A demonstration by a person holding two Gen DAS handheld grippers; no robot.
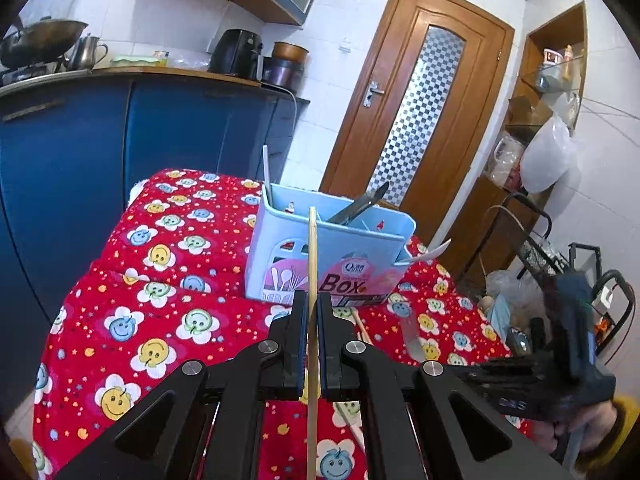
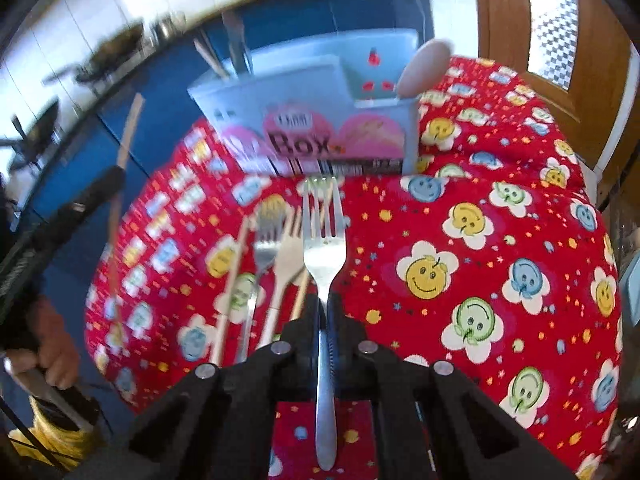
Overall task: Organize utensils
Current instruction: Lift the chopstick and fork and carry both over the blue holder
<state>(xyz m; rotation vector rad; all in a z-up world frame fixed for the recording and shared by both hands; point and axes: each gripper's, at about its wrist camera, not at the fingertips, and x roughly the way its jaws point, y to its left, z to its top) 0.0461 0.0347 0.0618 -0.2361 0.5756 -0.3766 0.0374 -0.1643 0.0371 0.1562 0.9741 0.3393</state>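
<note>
Left claw (image 1: 312,312) clamps chopstick (image 1: 312,248); right claw (image 2: 325,312) clamps fork (image 2: 323,256), near box (image 2: 320,120)

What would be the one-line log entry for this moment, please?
left gripper: shut on chopstick | right gripper: shut on metal fork | box: upright on tablecloth

A home kitchen: blue cabinets (image 1: 100,140), a wok (image 1: 40,40), kettle (image 1: 86,53) and tiled walls (image 1: 160,12).
</note>
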